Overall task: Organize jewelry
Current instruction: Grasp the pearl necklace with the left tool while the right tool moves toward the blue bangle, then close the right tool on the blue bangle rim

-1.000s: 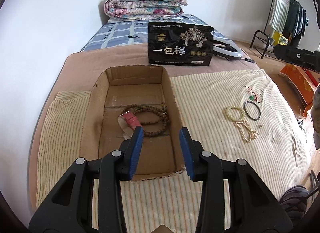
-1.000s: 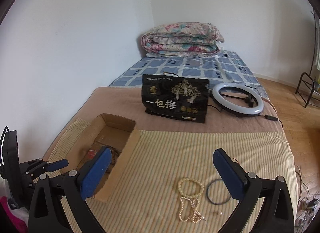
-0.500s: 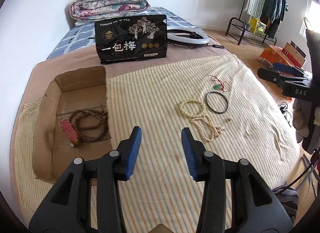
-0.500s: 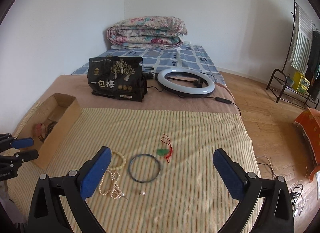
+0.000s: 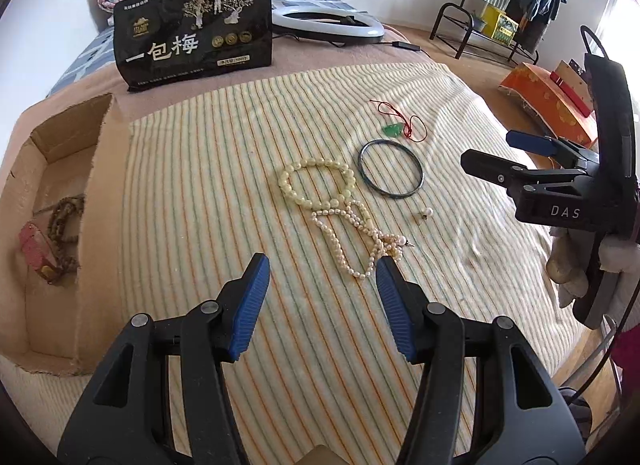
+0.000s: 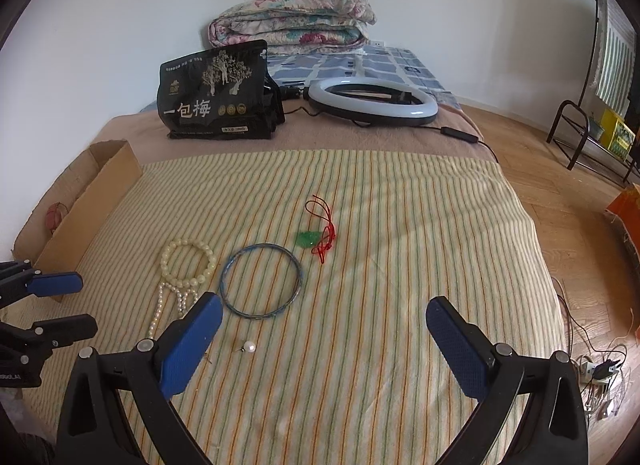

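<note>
Blue-padded left gripper (image 5: 322, 283) gapes just short of the pearl necklace (image 5: 354, 241) on the striped cloth (image 5: 208, 169) — right gripper (image 6: 324, 327) spread wide, empty, near the bangle (image 6: 260, 281) — only the left view shows brown beads (image 5: 66, 215) inside the cardboard box (image 5: 98, 169).

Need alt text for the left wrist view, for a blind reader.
The open left claw hovers over a striped cloth near a pearl necklace, bead bracelet, bangle and green pendant. A cardboard box sits left.
</note>
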`<action>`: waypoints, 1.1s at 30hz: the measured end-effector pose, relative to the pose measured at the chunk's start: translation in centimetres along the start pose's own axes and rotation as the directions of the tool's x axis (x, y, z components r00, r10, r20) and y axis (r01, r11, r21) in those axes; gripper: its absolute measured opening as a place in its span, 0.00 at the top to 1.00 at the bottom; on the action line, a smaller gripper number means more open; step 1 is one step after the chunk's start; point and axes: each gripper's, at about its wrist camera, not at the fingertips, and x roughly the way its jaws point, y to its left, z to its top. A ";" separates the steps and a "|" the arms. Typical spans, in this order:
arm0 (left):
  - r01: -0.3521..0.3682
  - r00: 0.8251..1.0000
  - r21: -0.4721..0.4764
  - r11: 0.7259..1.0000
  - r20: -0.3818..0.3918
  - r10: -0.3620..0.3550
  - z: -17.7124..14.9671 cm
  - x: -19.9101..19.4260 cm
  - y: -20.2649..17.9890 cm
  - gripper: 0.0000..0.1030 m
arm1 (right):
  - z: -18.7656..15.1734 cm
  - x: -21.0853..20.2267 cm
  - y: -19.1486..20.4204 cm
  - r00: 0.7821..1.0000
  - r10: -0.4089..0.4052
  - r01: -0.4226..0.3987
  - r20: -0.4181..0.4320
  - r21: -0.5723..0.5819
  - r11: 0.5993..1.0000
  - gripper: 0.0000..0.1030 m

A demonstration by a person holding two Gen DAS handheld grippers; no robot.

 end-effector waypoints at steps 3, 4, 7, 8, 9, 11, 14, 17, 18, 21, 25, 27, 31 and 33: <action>0.004 1.000 0.001 1.000 -0.008 -0.004 0.3 1.3 -0.5 0.45 | -0.1 0.8 -0.3 1.000 0.012 -0.012 -0.001 -0.002 1.000 0.00; 0.005 1.000 -0.001 1.000 -0.012 -0.005 0.5 1.8 -0.6 0.45 | -0.2 1.1 -0.3 1.000 0.014 -0.014 -0.002 -0.006 1.000 0.00; 0.013 1.000 -0.025 1.000 -0.028 -0.014 0.8 3.3 -0.8 0.45 | -0.3 2.1 0.0 1.000 0.019 -0.019 -0.008 -0.017 1.000 0.00; 0.016 0.999 -0.036 0.999 -0.033 -0.017 0.9 3.8 -0.8 0.45 | -0.3 2.4 0.0 1.000 0.018 -0.018 -0.012 -0.019 1.000 0.00; 0.018 0.999 -0.049 0.999 -0.038 -0.020 1.0 4.2 -0.8 0.45 | -0.4 2.6 -0.1 1.000 0.013 -0.013 -0.015 -0.019 1.000 0.00; 0.022 0.998 -0.072 0.997 -0.051 -0.026 1.2 5.1 -0.8 0.45 | -0.6 3.1 -0.3 1.000 0.013 -0.013 -0.020 -0.014 1.000 0.01; 0.020 0.997 -0.078 0.997 -0.070 -0.026 1.6 6.2 -1.1 0.45 | -0.7 3.4 -0.7 1.000 0.019 -0.019 -0.021 0.001 1.000 0.01; -0.009 0.997 -0.063 0.998 -0.077 0.004 1.9 6.9 -1.5 0.45 | -0.6 3.7 -0.9 0.999 0.026 -0.026 -0.020 0.005 1.000 0.01; -0.018 0.997 -0.059 0.998 -0.076 0.013 2.0 7.0 -1.6 0.45 | -0.6 3.8 -0.9 0.999 0.028 -0.028 -0.021 0.003 1.000 0.01; -0.065 0.995 -0.043 0.997 -0.079 0.061 2.1 7.6 -2.0 0.48 | -0.4 4.1 -0.6 0.999 0.035 -0.035 -0.023 -0.007 0.999 0.01; -0.109 0.992 -0.023 0.994 -0.067 0.108 1.8 7.5 -2.1 0.62 | -0.2 4.6 0.2 0.998 0.056 -0.056 -0.028 -0.026 0.998 0.01; -0.111 0.992 -0.034 0.993 -0.065 0.109 1.8 7.4 -1.7 0.70 | -0.1 4.9 0.7 0.998 0.060 -0.062 -0.034 -0.044 0.997 0.01; -0.097 0.994 -0.048 0.994 -0.056 0.095 1.5 7.4 -0.6 0.83 | 0.0 5.3 1.7 0.996 0.077 -0.081 -0.048 -0.090 0.993 0.01; -0.098 0.994 -0.042 0.994 -0.050 0.096 1.3 7.2 -0.4 0.87 | 0.0 5.6 2.2 0.994 0.091 -0.097 -0.059 -0.107 0.990 0.01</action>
